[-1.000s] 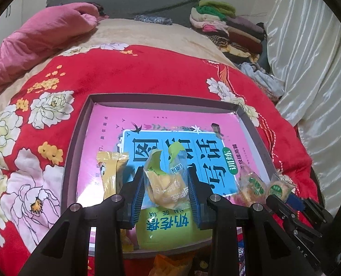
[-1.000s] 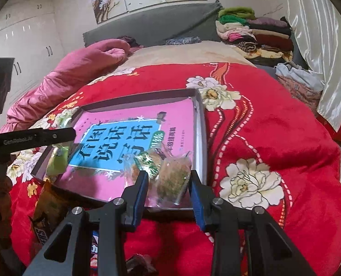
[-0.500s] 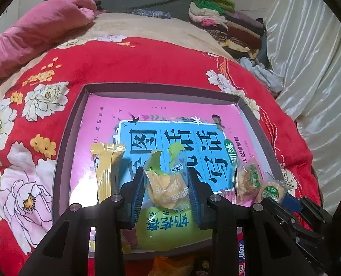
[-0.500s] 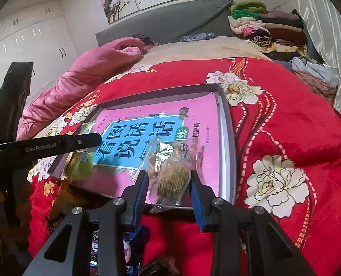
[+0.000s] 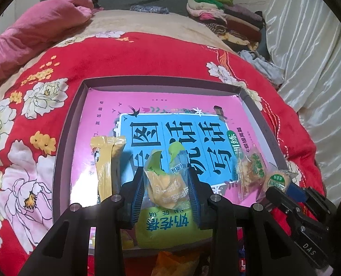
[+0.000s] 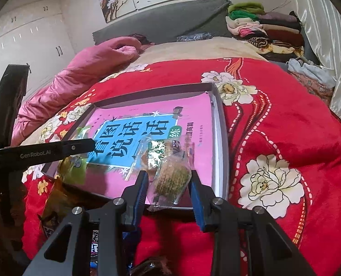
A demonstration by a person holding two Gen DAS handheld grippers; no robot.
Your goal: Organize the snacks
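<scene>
A yellow snack packet (image 5: 168, 188) is clamped between the pads of the left gripper (image 5: 166, 194), held above the near edge of a grey tray (image 5: 64, 138) that lies on a red flowered blanket (image 5: 147, 57). A pink book (image 5: 106, 115) lines the tray. A round cracker packet (image 6: 171, 181) is pinched by the right gripper (image 6: 169, 187) over the tray's near right corner. Inside the tray are seen a yellow stick packet (image 5: 106, 161), a green pouch (image 5: 168, 227) and another cracker packet (image 5: 252, 172).

Bright indoor light, saturated colour; fisheye bending, dark corners; slight softness throughout.
</scene>
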